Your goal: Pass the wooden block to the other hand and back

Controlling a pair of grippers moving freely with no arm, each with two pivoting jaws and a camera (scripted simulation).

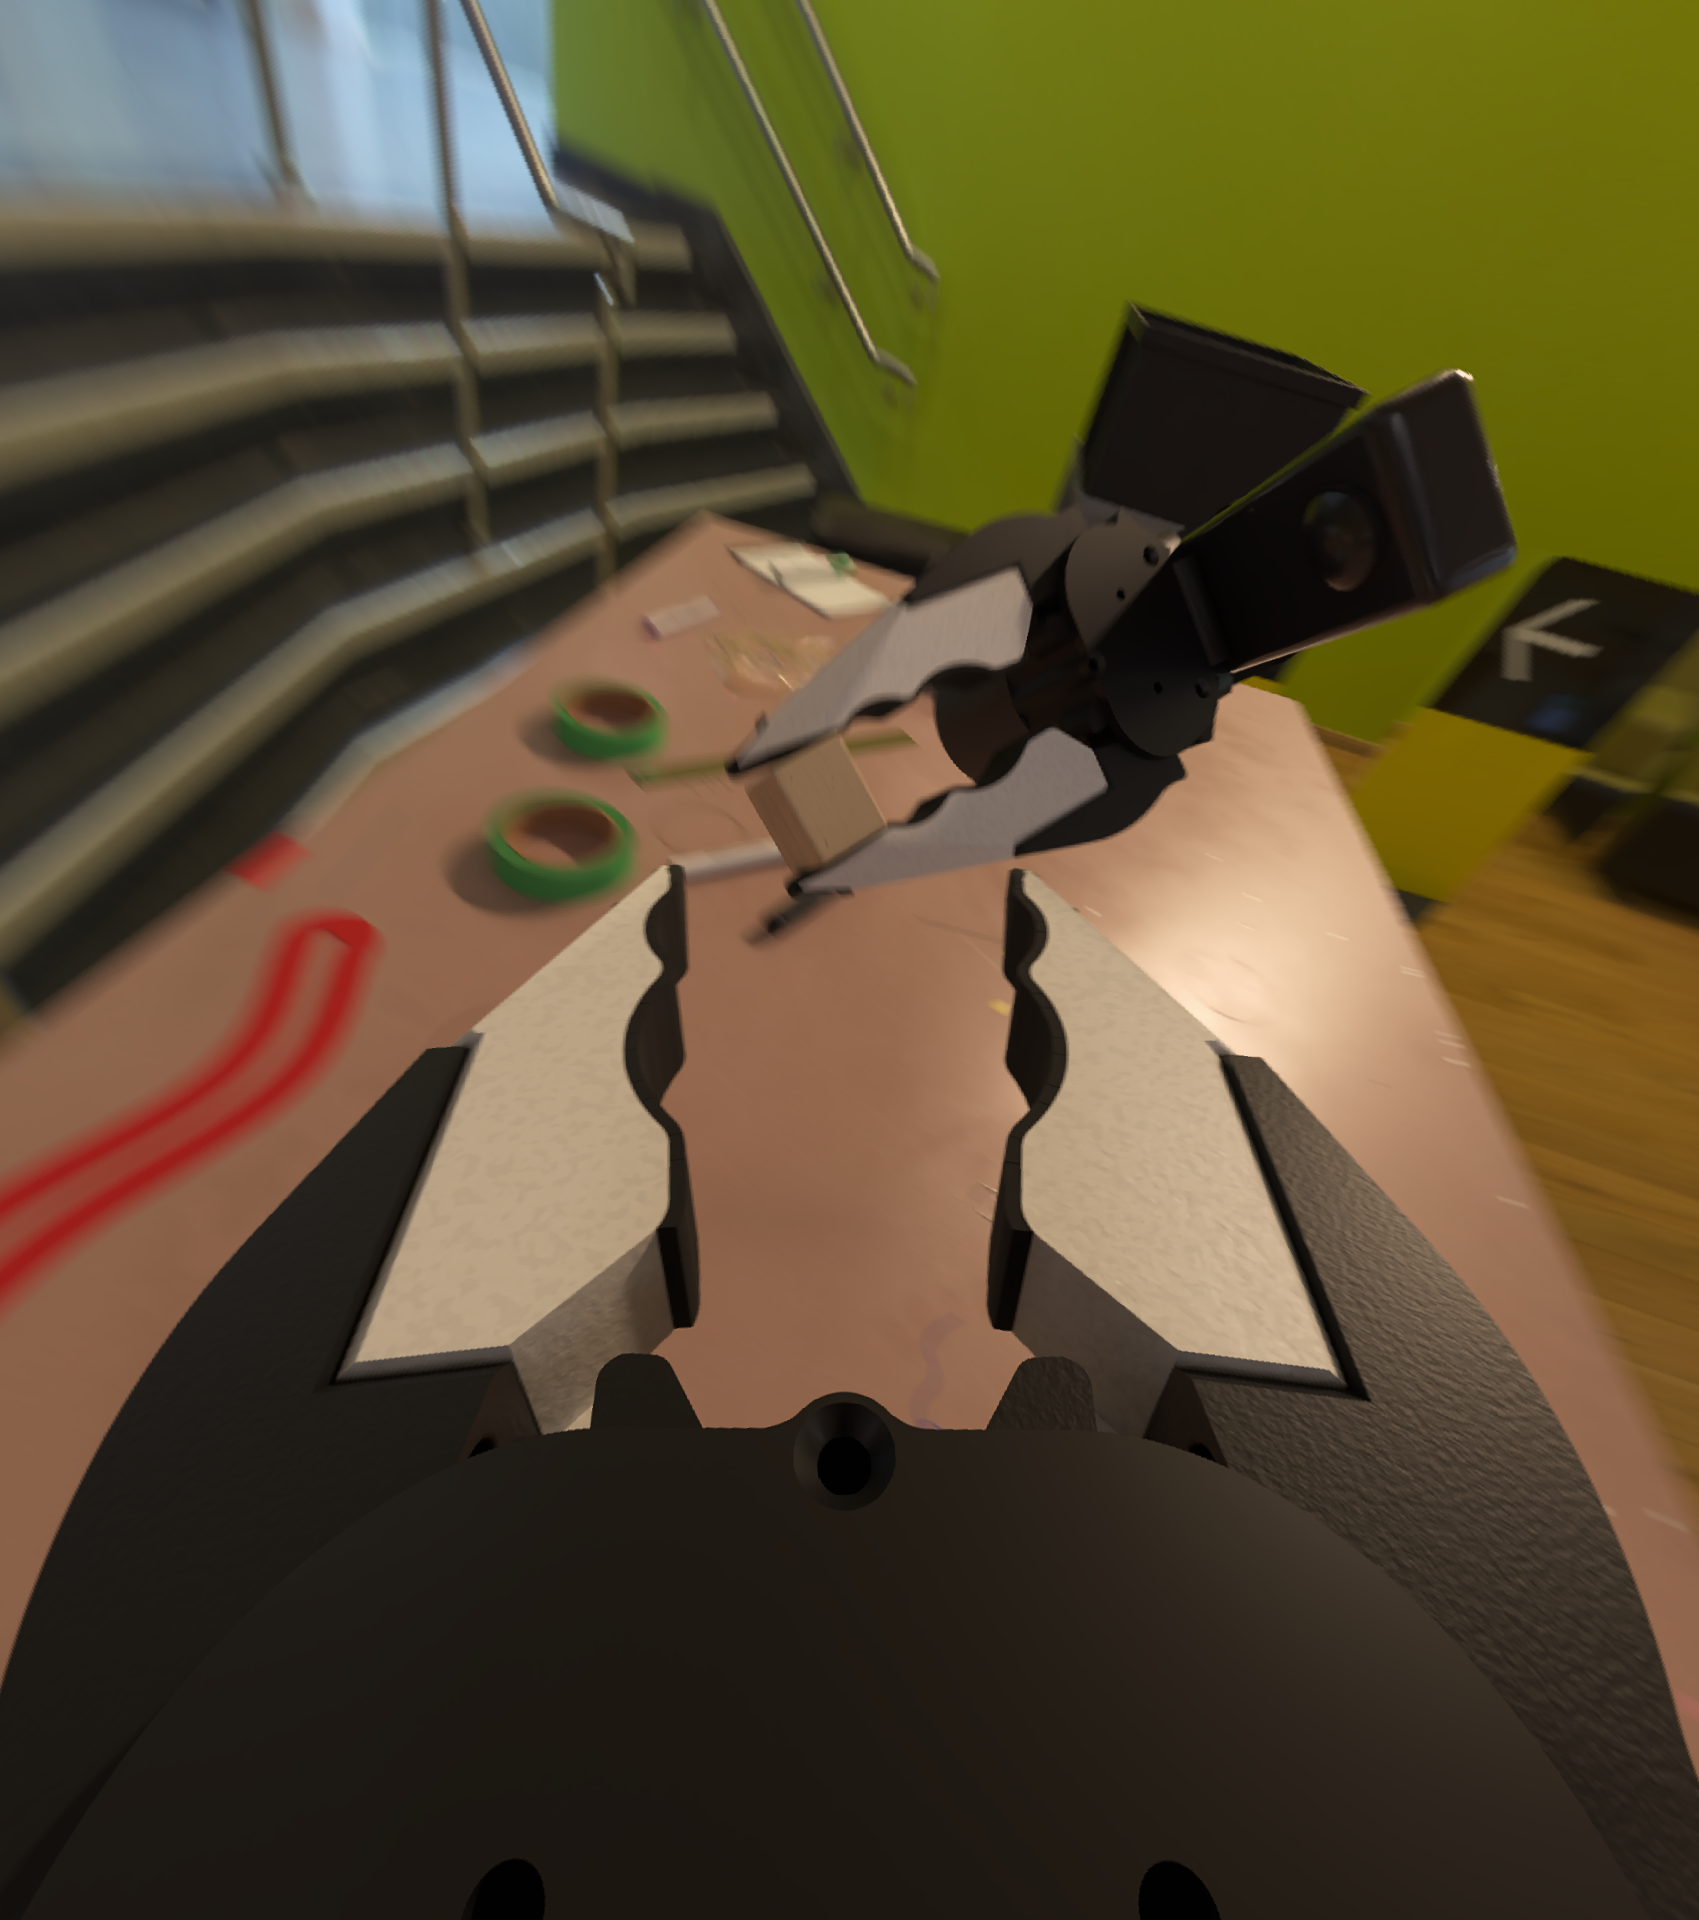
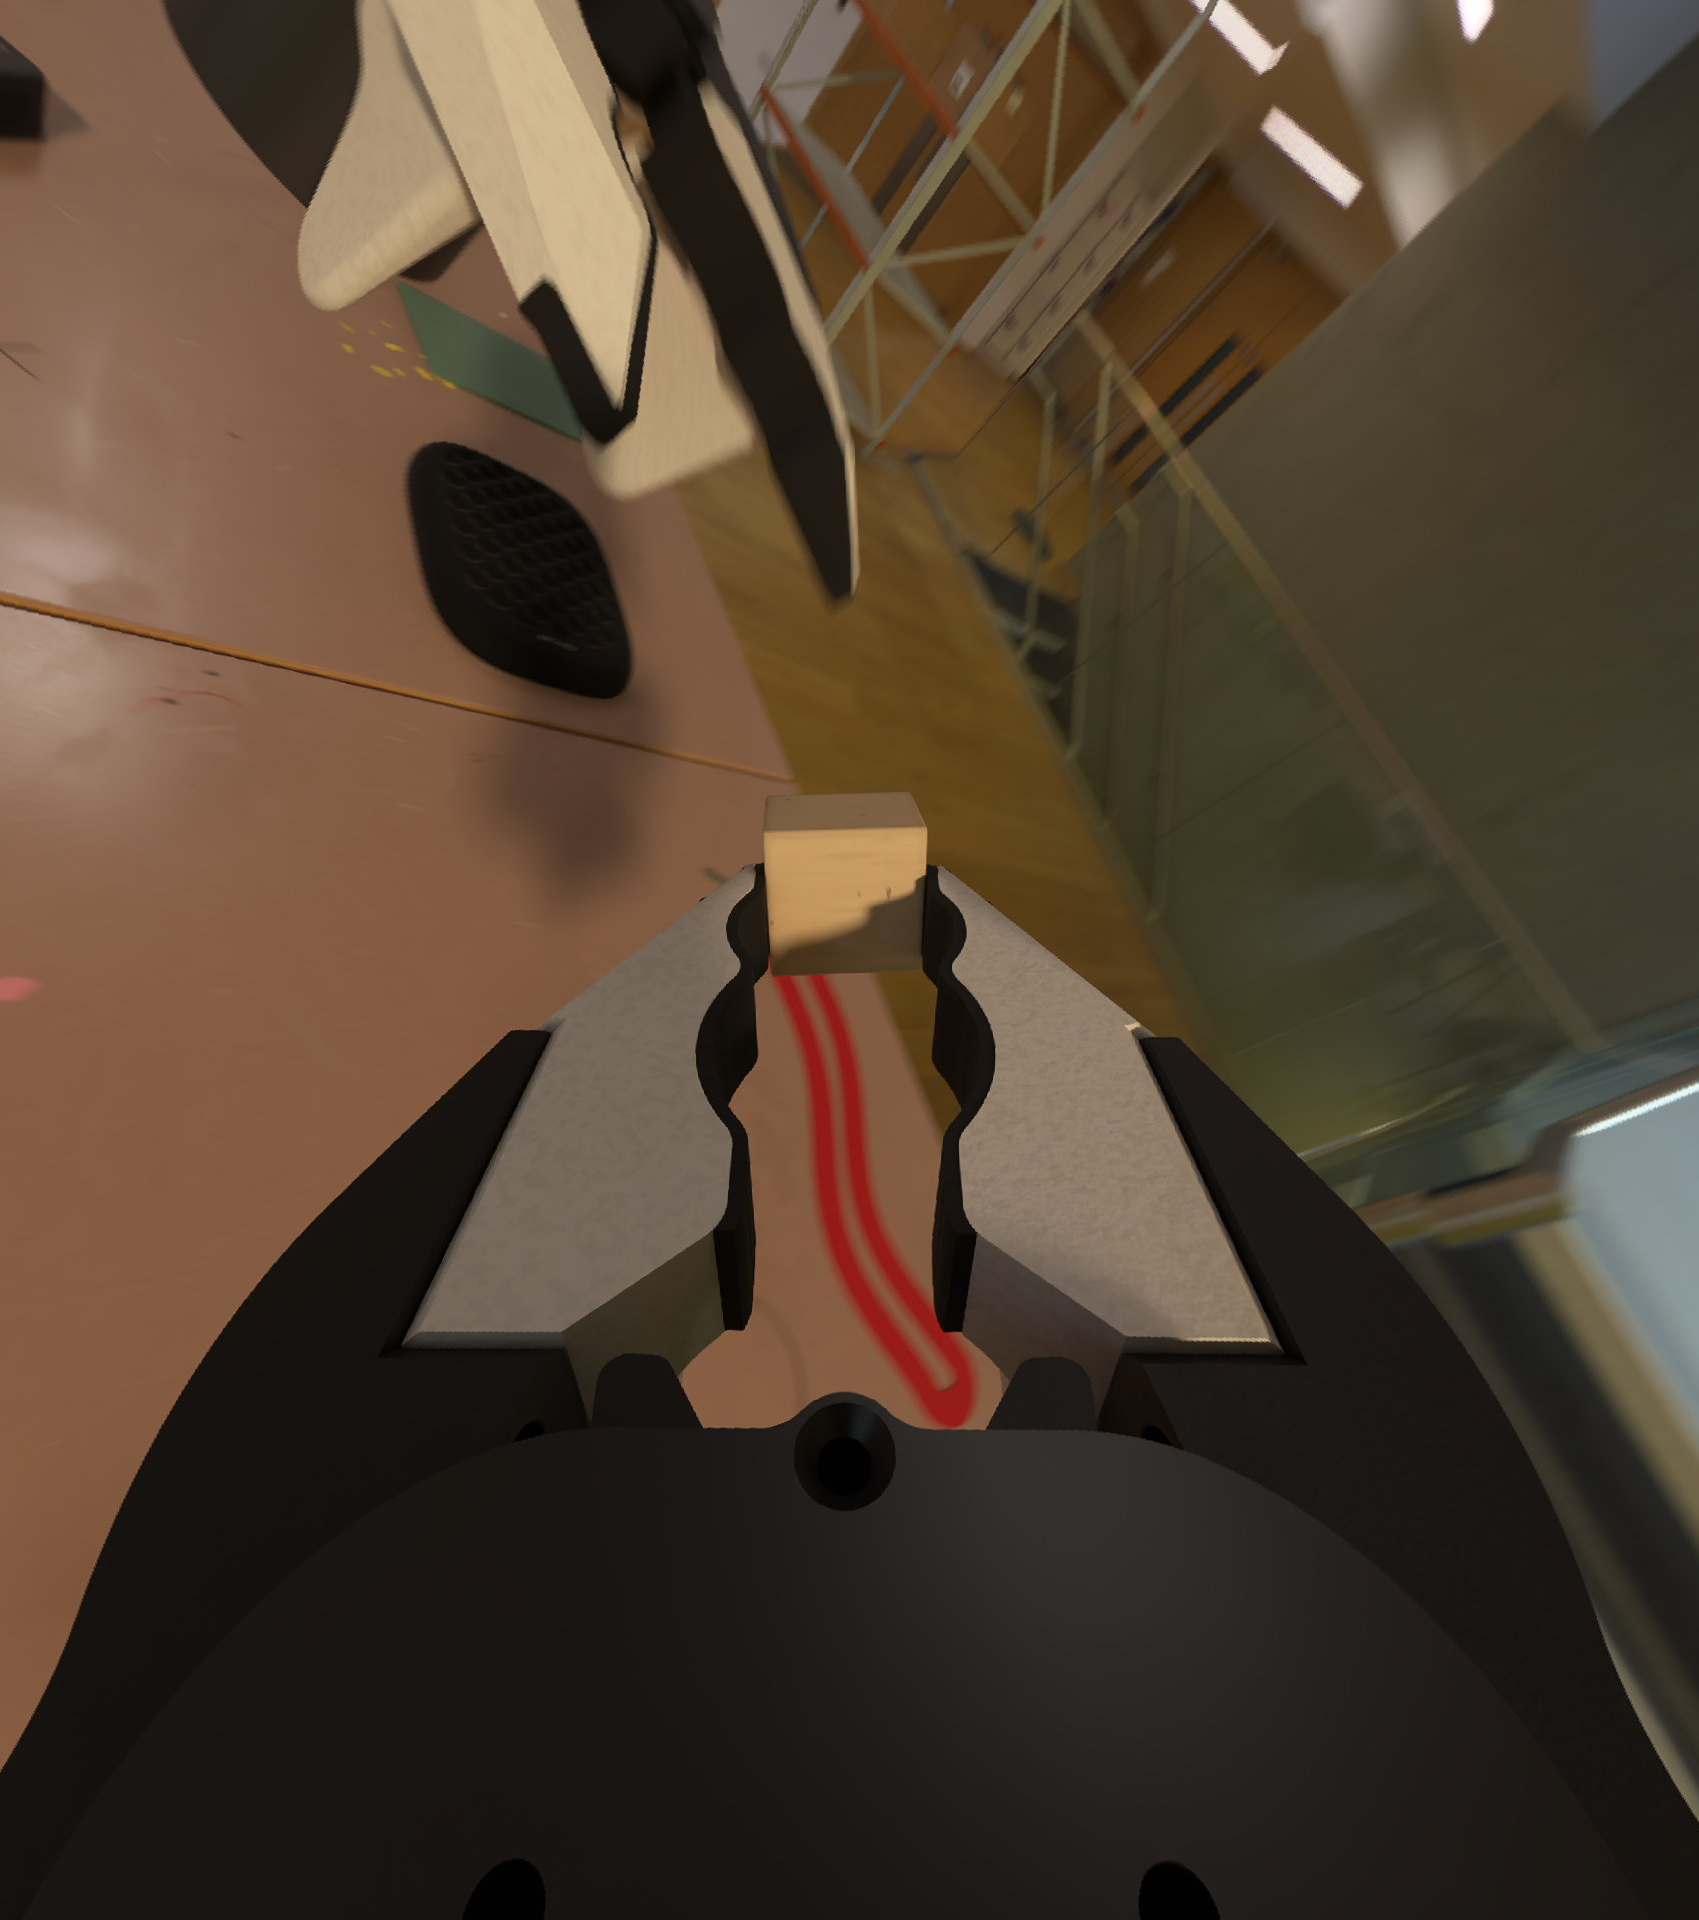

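Right gripper (image 2: 845,894) clamps the wooden block (image 2: 845,883) betw. its fingertips, block held clear above the brown table (image 2: 201,883) (its far half juts past the tips). Left gripper (image 1: 847,894) w/ jaws spread, nothing betw. them; block (image 1: 817,816) sits just ahead of its tips, slightly left, not touching. Two green tape rolls (image 1: 562,842) lie on the table ahead-left of left gripper; black mesh pad (image 2: 521,571) ahead-left of right gripper.

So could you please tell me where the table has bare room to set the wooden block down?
Bare table lies beyond the open left gripper, toward the right edge. Crowded: green tape rolls, papers farther back.
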